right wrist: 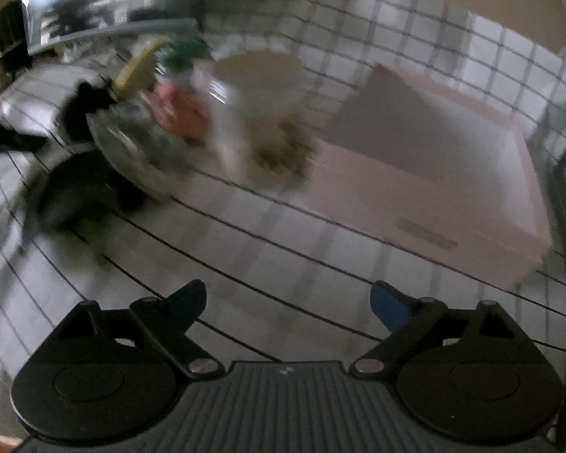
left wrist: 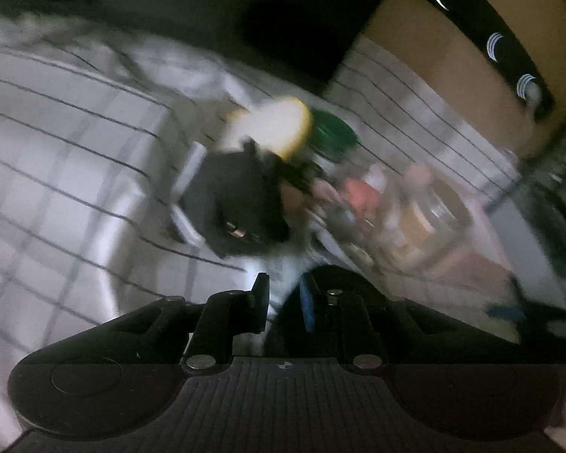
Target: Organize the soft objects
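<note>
A: Left-wrist view. The left gripper [left wrist: 285, 296] is nearly closed on a pale part of a black-and-white plush toy [left wrist: 241, 204], which hangs out ahead of the jaws over the checked cloth [left wrist: 56, 151]. Beyond it lie a yellow-rimmed round item [left wrist: 279, 124], a green one [left wrist: 332, 137] and a clear container [left wrist: 415, 219] of mixed small things (all too blurred to name further).

B: Right-wrist view. The right gripper [right wrist: 286, 302] stands wide open with nothing between its fingers, above bare cloth. The pink box [right wrist: 434, 196] sits far right, open-topped; a white container [right wrist: 260, 87] and an olive clump [right wrist: 283, 151] lie at far centre, the clear container [right wrist: 132, 139] far left, with the same plush toy [right wrist: 83, 113] dark at its left edge.

A: How best to carry out the step?

B: In my judgement, keep the pinch firm on the soft fabric and carry the toy high enough to clear every rim; a limp body may swing and catch.

A: Room for moving?

B: The near cloth is open. The far left is crowded. Which container is meant for the toy cannot be told; the pink box offers the widest mouth, its near wall being the edge to clear.
</note>
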Demonstrator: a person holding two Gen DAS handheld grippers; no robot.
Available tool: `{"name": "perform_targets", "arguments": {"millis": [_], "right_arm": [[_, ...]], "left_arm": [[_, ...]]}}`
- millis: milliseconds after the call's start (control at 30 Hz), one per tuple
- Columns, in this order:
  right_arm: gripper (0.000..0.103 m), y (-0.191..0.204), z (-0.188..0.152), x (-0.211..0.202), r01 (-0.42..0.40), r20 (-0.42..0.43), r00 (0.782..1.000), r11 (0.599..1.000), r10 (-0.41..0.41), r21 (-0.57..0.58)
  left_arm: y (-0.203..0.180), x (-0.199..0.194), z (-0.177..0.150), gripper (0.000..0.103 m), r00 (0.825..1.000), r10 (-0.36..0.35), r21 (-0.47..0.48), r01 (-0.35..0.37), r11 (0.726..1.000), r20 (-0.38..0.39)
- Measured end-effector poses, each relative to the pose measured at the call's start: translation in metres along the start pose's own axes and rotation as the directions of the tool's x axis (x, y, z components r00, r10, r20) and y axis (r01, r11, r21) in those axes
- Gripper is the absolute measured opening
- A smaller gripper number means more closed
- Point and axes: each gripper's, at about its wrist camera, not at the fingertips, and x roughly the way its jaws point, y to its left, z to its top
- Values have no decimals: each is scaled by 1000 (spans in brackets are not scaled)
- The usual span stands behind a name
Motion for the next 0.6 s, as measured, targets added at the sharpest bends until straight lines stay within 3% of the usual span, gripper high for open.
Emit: {"name": "perform_targets", "arguments": {"millis": [67,167,300,400,600], "right_arm": [[86,19,10,-2,-19,24,1000,1000,18,13],[75,41,25,-2,-48,66,997,998,46,34],[49,63,42,15,-119,39,992,992,117,51],[48,79,40,28,-129,16,992,992,129,10],[48,97,25,49,-79,-42,996,992,76,-94]], "left_arm": [[2,3,2,20,998,-39,21,40,999,-43],[5,7,5,20,998,4,61,0,998,-70],[17,8,7,20,996,-49,-5,49,999,-69],[18,9,5,20,992,-84,-11,83,996,-89],[13,21,-9,20,989,-18,30,22,999,-144]]}}
